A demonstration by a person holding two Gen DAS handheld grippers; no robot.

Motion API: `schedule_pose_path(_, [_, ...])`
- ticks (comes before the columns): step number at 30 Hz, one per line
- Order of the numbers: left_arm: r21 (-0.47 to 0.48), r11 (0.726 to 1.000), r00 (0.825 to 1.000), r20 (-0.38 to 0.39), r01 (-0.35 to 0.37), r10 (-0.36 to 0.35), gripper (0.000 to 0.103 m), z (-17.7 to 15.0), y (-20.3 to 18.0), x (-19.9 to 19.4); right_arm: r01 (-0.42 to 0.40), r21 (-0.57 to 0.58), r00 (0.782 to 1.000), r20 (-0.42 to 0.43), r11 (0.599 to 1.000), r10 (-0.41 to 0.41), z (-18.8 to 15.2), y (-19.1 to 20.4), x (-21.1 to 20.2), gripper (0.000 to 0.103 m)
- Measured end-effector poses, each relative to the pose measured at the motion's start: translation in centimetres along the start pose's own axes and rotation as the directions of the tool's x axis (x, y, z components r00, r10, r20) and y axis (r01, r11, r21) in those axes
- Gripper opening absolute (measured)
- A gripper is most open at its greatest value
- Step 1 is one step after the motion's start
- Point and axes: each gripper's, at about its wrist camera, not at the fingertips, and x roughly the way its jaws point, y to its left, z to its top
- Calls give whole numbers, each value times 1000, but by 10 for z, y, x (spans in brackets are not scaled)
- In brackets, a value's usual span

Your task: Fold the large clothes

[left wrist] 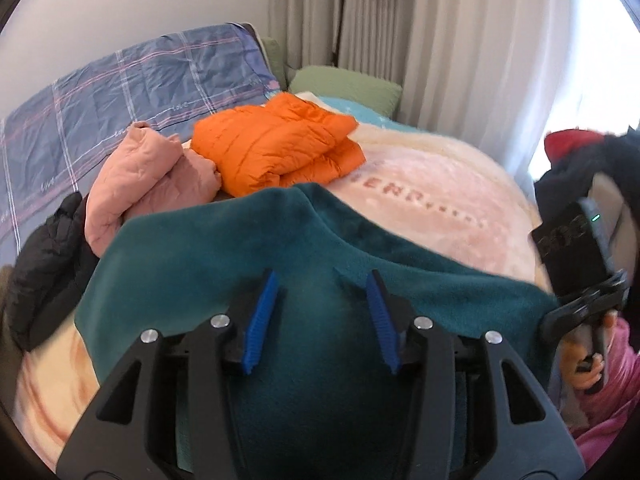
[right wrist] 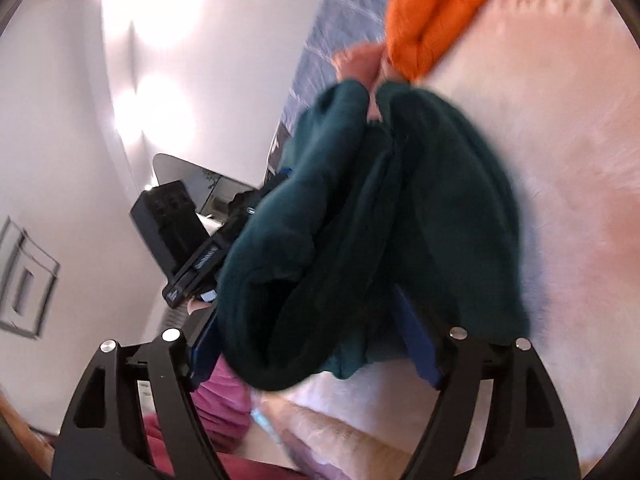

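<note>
A dark teal fleece garment [left wrist: 248, 240] lies across a pink fluffy blanket [left wrist: 424, 200] on the bed. My left gripper [left wrist: 322, 300] hovers over the teal fleece with its blue fingers [left wrist: 260, 320] spread apart and nothing between them. In the right wrist view the teal fleece [right wrist: 360, 220] is bunched and draped between and over my right gripper's blue fingers [right wrist: 416, 340], which stand wide apart; the tips are hidden by cloth. The right gripper's body [left wrist: 576, 248] shows at the right edge of the left wrist view.
A folded orange puffer jacket [left wrist: 276, 148] and a crumpled pink jacket [left wrist: 152, 180] lie at the far side of the bed. A black jacket [left wrist: 48, 268] sits at the left. A blue plaid quilt [left wrist: 120, 92], green pillows [left wrist: 348, 84] and curtains [left wrist: 380, 20] lie beyond.
</note>
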Motion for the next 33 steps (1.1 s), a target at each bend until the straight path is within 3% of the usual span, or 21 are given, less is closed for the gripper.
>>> schedule_pose_path(2, [-8, 1000, 1000, 16, -20, 20, 49, 2, -1, 0, -42, 76, 997, -60, 996, 47, 8, -5, 19, 78])
schedule_pose_path(4, [3, 999, 999, 28, -46, 46, 49, 4, -6, -2, -43, 95, 998, -41, 995, 47, 19, 1, 28, 45])
schedule_pose_path(6, [6, 994, 993, 51, -106, 106, 48, 8, -8, -7, 10, -15, 1000, 12, 1000, -10, 30, 26, 21, 33])
schedule_pose_path(8, [-34, 996, 994, 75, -80, 82, 49, 16, -5, -18, 100, -206, 992, 94, 973, -82, 33, 67, 9, 31])
schedule_pose_path(10, [-82, 997, 993, 117, -2, 11, 53, 25, -1, -36, 171, -352, 978, 171, 920, -116, 28, 99, -2, 31])
schedule_pose_path(13, [-35, 997, 989, 130, 70, -65, 63, 33, -8, -51, 274, -492, 953, 254, 827, -164, 16, 113, -17, 31])
schedule_pose_path(15, [60, 998, 999, 45, 27, -29, 65, 26, -22, -28, 297, -448, 951, 220, 843, -218, 19, 82, -12, 34])
schedule_pose_path(18, [167, 984, 992, -94, -67, 83, 65, -3, -34, 28, 295, -214, 956, 55, 931, -290, 20, 10, 2, 45])
schedule_pose_path(20, [209, 976, 994, -69, -63, 79, 65, -14, -43, 37, 222, -143, 975, 39, 964, -219, 16, -7, -6, 52])
schedule_pose_path(23, [215, 975, 996, -59, -60, 74, 65, -13, -42, 28, 164, -129, 986, 12, 978, -164, 24, -1, -13, 81])
schedule_pose_path(26, [179, 983, 998, -31, -39, 46, 65, -21, -31, 20, 64, -124, 996, -59, 990, -71, 43, 4, -5, 83])
schedule_pose_path(28, [157, 987, 1000, -2, -22, 23, 65, -27, -24, 11, 47, -96, 994, -97, 994, -56, 59, 1, 6, 83])
schedule_pose_path(31, [109, 994, 999, 35, 1, -5, 65, -34, -13, 1, 26, -12, 985, -171, 1000, -28, 94, -11, 32, 83])
schedule_pose_path(33, [88, 996, 999, 41, 3, -7, 65, -36, -12, -3, -20, 80, 985, -169, 997, 34, 121, -21, 52, 83])
